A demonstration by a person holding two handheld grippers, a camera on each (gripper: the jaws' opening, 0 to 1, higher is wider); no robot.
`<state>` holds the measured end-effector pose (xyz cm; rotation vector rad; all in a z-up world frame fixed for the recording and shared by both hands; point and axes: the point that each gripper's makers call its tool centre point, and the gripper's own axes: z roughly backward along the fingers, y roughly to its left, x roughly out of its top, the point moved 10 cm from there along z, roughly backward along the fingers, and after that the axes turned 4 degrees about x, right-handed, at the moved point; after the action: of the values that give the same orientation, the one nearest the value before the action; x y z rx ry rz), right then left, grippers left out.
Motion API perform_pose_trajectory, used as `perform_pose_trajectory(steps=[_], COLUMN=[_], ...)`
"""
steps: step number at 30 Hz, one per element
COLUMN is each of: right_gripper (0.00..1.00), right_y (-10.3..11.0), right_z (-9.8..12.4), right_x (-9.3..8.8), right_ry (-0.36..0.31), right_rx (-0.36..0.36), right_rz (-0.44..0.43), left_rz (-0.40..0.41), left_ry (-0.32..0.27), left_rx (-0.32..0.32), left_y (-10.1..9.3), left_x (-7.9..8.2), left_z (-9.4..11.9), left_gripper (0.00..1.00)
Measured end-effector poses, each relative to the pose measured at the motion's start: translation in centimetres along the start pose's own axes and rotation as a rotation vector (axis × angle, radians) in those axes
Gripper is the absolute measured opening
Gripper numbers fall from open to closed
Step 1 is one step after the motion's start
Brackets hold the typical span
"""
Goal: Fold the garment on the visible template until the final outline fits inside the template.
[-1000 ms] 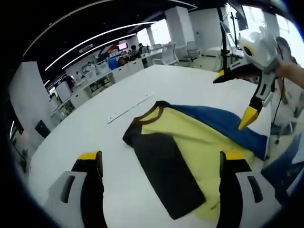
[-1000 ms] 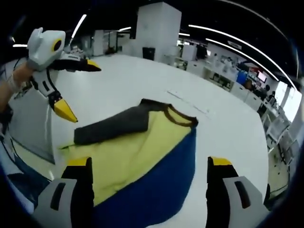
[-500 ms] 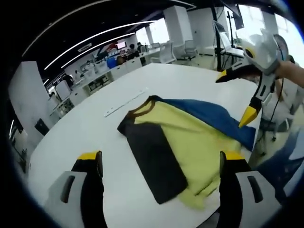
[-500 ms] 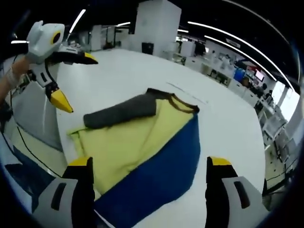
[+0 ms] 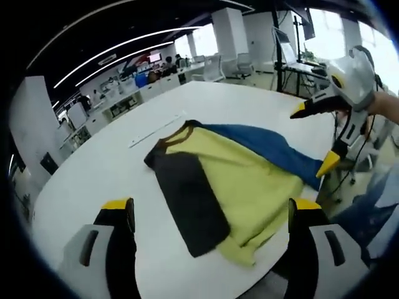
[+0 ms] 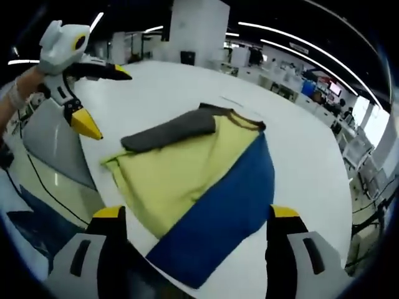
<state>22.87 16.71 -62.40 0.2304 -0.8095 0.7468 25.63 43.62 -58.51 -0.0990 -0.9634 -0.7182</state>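
Both grippers hang above the garment with jaws spread and empty: the left gripper (image 5: 211,215) and the right gripper (image 6: 193,221). Ahead of each, the garment (image 5: 240,177) lies flat on the white table (image 5: 100,168), dark sleeve folded across the yellow body, blue panel alongside. It looks soft, light and limp; pinching at a hem corner seems wisest.
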Motion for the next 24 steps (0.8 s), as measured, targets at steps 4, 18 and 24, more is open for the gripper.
perform_pose_trajectory(steps=[4, 18, 24], right_gripper=[0.73, 0.50, 0.33], right_y=[1.2, 4.2, 4.9], right_z=[0.4, 0.5, 0.1], right_x=[-1.3, -4.3, -4.7], right_ry=[0.003, 0.024, 0.024], right_rx=[0.012, 0.003, -0.004], right_rz=[-0.051, -0.155, -0.142], left_rz=[-0.005, -0.036, -0.044], left_ry=[-0.014, -0.015, -0.015], left_rx=[-0.010, -0.028, -0.033], left_y=[-0.1, 0.1, 0.7], left_x=[0.1, 0.0, -0.2], left_z=[0.3, 0.4, 0.0], left_gripper=[1.00, 1.00, 1.00])
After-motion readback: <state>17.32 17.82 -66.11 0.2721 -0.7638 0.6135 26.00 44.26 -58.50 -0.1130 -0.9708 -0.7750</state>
